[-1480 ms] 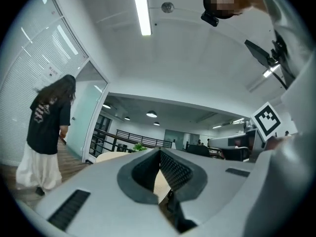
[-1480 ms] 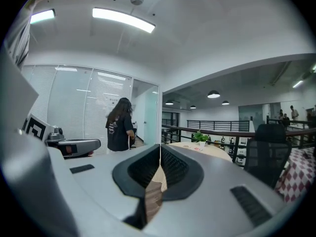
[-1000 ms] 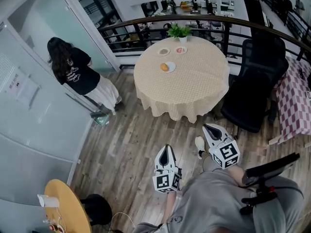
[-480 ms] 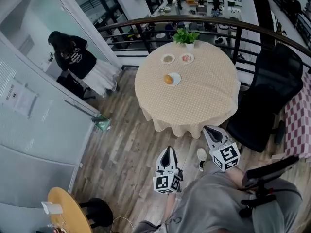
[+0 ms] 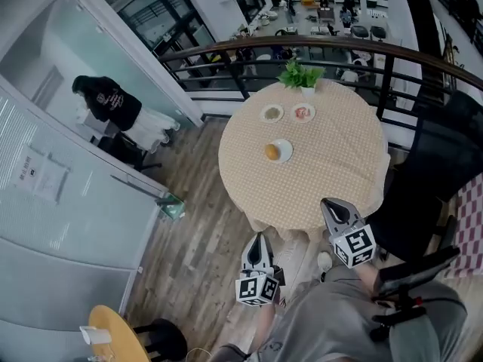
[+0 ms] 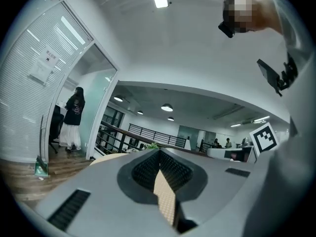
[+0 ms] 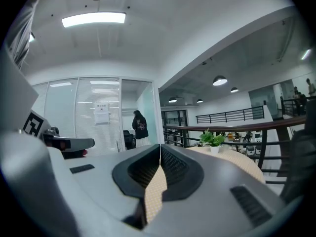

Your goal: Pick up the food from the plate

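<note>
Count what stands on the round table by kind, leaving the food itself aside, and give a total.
Plates: 3
Potted plant: 1
Total: 4

On the round table [image 5: 332, 164], reckoned from its centre, the potted plant [image 5: 302, 76] stands at the 12 o'clock rim. Two small dishes sit side by side before it, one [image 5: 272, 113] at 11 o'clock and the other [image 5: 303, 112] at 12. The plate [image 5: 284, 151] lies at 9 o'clock, the food [image 5: 272, 151] on it. The railing [image 5: 362, 47] curves behind the table. An office chair [image 5: 438, 172] stands at 3 o'clock. The left gripper [image 5: 259, 239] is off the table at 7 o'clock, and the right gripper [image 5: 332, 203] is at the 5 o'clock edge.
</note>
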A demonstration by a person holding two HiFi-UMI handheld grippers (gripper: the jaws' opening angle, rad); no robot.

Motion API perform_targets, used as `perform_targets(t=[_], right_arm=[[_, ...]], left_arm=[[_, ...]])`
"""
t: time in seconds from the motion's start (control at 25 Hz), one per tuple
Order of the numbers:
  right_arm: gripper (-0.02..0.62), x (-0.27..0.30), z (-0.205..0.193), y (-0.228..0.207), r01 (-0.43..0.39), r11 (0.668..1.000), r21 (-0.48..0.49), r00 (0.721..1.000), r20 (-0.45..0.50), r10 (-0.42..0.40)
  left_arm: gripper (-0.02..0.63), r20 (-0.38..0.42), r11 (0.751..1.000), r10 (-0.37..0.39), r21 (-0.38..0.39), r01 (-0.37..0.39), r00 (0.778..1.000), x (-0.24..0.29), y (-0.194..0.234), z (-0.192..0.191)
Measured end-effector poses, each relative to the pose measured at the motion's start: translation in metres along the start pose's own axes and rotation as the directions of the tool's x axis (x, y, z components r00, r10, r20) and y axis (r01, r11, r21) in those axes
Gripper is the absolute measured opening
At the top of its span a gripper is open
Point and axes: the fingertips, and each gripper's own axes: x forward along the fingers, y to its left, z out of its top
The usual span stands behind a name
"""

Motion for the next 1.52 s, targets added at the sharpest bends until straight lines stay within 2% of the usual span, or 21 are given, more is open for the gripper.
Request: perform_targets(t=[0.28,0.4,0.56,0.76,0.88,1.04,1.24,1.32,1.36,1.4,1.44,1.48,1.52], right_arm=[[0.015,0.031,0.022,-0.034,0.011,1.0,-0.019,0.999,0.048,-0.01],[0.015,0.035,0.024,-0.04,0.021,1.0,-0.008,0.998,0.051,-0.021],[0.015,0.037,0.038,-0.039,0.043,0.999,-0.014,0.997,0.059,-0.042],[0.015,0.034,0.065,-0.033,0.084,0.996,-0.034,0.992,0.103,-0.08],[0.015,0.033,0.068,-0.03,0.104,0.994,-0.035,0.988,0.121,-0.099],[0.015,0.04,0.061,-0.026,0.108,0.993,-0.036,0.988,0.115,-0.103],[0.015,0.046,0.056,-0.024,0.11,0.993,-0.031,0.99,0.095,-0.107],[0.015,0.048,0.058,-0.022,0.113,0.993,-0.035,0.99,0.092,-0.109],[0.015,0.049,0.06,-0.021,0.114,0.993,-0.036,0.99,0.091,-0.111],[0.015,0.05,0.06,-0.021,0.116,0.993,-0.036,0.99,0.09,-0.112],[0.015,0.052,0.06,-0.021,0.118,0.993,-0.033,0.99,0.088,-0.114],[0.015,0.054,0.057,-0.021,0.119,0.993,-0.027,0.989,0.086,-0.116],[0.015,0.055,0.055,-0.021,0.12,0.992,-0.022,0.989,0.085,-0.118]], left_arm=[[0.009,0.019,0.998,-0.056,0.018,0.056,0.998,0.056,-0.018,0.016],[0.009,0.019,0.993,-0.108,0.041,0.107,0.994,0.071,-0.029,0.021],[0.009,0.048,0.981,-0.181,0.076,0.177,0.982,0.084,-0.044,0.039],[0.009,0.107,0.961,-0.27,0.09,0.262,0.957,0.092,-0.053,0.067],[0.009,0.101,0.957,-0.278,0.114,0.266,0.955,0.096,-0.046,0.067],[0.009,0.114,0.96,-0.274,0.1,0.263,0.955,0.096,-0.034,0.067],[0.009,0.096,0.965,-0.255,0.091,0.247,0.962,0.097,-0.021,0.063],[0.009,0.11,0.971,-0.229,0.092,0.219,0.967,0.097,-0.014,0.066],[0.041,0.116,0.978,-0.197,0.089,0.188,0.973,0.099,-0.008,0.067],[0.32,0.11,0.984,-0.169,0.083,0.16,0.979,0.102,-0.002,0.067],[0.446,0.093,0.985,-0.157,0.082,0.149,0.983,0.106,0.002,0.064],[0.477,0.077,0.984,-0.16,0.09,0.153,0.984,0.109,0.005,0.062],[0.477,0.068,0.982,-0.166,0.104,0.158,0.984,0.111,0.006,0.061]])
